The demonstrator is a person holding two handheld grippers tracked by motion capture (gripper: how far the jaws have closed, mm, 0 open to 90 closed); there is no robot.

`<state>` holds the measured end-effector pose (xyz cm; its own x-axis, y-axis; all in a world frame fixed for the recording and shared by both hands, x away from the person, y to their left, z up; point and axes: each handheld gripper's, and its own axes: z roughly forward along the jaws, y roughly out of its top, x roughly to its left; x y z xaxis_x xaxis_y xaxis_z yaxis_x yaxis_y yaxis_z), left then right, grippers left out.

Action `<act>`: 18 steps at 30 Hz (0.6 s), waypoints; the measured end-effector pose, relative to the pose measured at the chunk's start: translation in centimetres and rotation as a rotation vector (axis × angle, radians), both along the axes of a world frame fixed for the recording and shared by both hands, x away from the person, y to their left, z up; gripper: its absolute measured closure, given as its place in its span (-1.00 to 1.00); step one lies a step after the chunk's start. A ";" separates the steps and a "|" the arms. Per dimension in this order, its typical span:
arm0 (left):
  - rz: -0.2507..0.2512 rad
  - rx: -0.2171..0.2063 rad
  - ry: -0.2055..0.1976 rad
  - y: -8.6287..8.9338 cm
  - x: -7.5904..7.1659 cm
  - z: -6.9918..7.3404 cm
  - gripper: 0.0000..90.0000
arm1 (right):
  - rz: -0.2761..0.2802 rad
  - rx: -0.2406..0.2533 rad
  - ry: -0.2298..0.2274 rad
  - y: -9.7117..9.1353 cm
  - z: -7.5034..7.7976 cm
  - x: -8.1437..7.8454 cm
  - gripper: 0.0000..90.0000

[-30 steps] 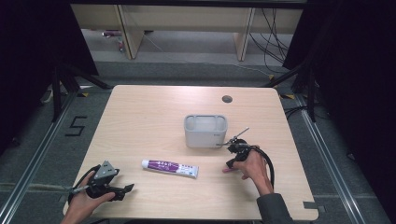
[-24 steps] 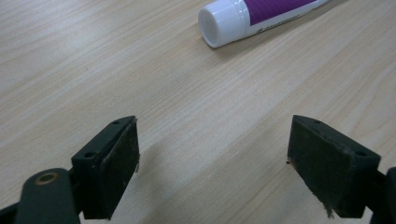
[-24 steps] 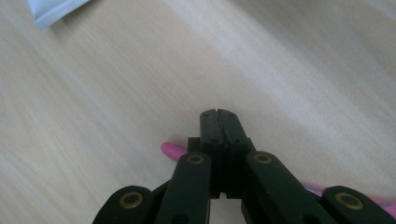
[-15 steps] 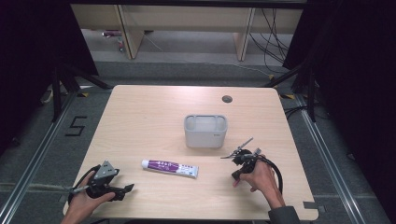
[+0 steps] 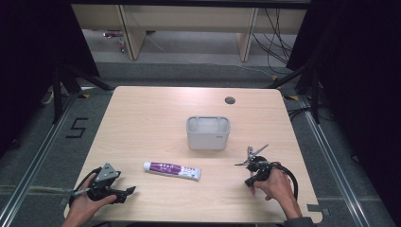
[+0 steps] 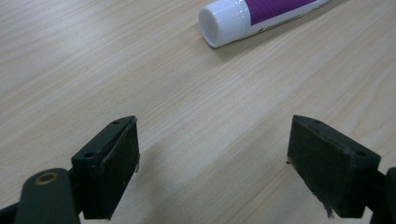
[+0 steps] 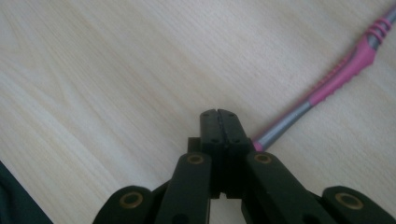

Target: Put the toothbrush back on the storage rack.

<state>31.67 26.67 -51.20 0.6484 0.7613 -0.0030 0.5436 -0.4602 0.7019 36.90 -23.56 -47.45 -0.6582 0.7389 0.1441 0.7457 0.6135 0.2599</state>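
From above, the wooden table has a grey holder near its middle. A purple and white tube lies flat in front of the holder, a little to its left. The left gripper rests at the near left corner. The right gripper sits at the near right, just over a pink toothbrush.

In the left gripper view, its jaws stand wide apart with bare table between them. The tube's white cap lies ahead, well apart from them.

In the right gripper view, the jaws are pressed together with nothing between them. The toothbrush lies on the table just beside them, running up to the right.
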 end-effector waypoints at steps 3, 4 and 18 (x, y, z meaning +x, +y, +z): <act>-0.001 0.001 0.001 0.0 0.0 0.0 -0.64 | -0.009 -0.017 0.003 -0.5 0.0 -0.1 1.00; 0.000 0.001 0.001 0.0 0.0 0.0 -0.64 | -0.020 -0.018 0.010 -0.7 0.0 -0.1 1.00; -0.002 -0.001 0.001 0.0 0.0 0.0 -0.64 | -0.021 0.001 -0.021 -1.3 1.5 0.3 0.90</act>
<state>31.70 26.68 -51.17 0.6499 0.7600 -0.0045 0.5437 -0.4608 0.7015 37.18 -24.82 -46.00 -0.6455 0.7524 0.1309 0.7526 0.5976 0.2766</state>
